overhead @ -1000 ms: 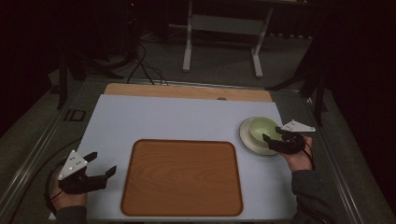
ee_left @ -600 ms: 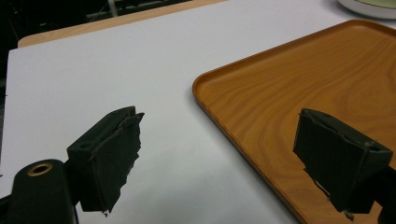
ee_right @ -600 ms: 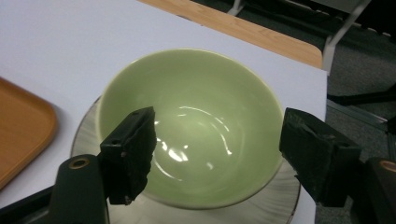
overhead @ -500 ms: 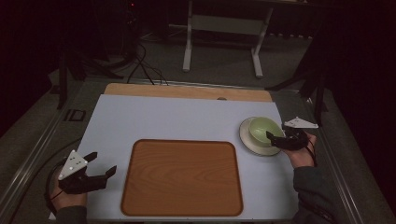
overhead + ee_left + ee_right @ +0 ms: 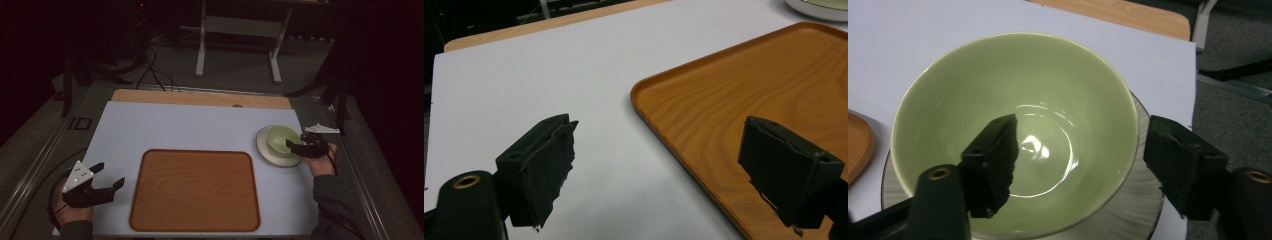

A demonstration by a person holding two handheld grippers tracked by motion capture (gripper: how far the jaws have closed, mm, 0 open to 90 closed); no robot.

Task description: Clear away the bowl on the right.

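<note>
1. The right gripper (image 5: pixel 296 145) straddles the bowl's (image 5: pixel 280 139) near rim, jaws apart, one inside: likely a grasp in the making.
2. Next it must close on the rim.
3. The left gripper (image 5: pixel 107 177) idles, jaws apart.
4. The bowl is glossy green, on a ribbed plate (image 5: pixel 270 156) right of the wooden tray (image 5: pixel 195 190).

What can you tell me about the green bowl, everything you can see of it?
The bowl is pale green, glossy like glazed ceramic, round, upright and empty. It sits on a pale ribbed plate at the table's right side, right of the wooden tray. The right gripper is open, straddling its near rim, one jaw inside and one outside.
</note>
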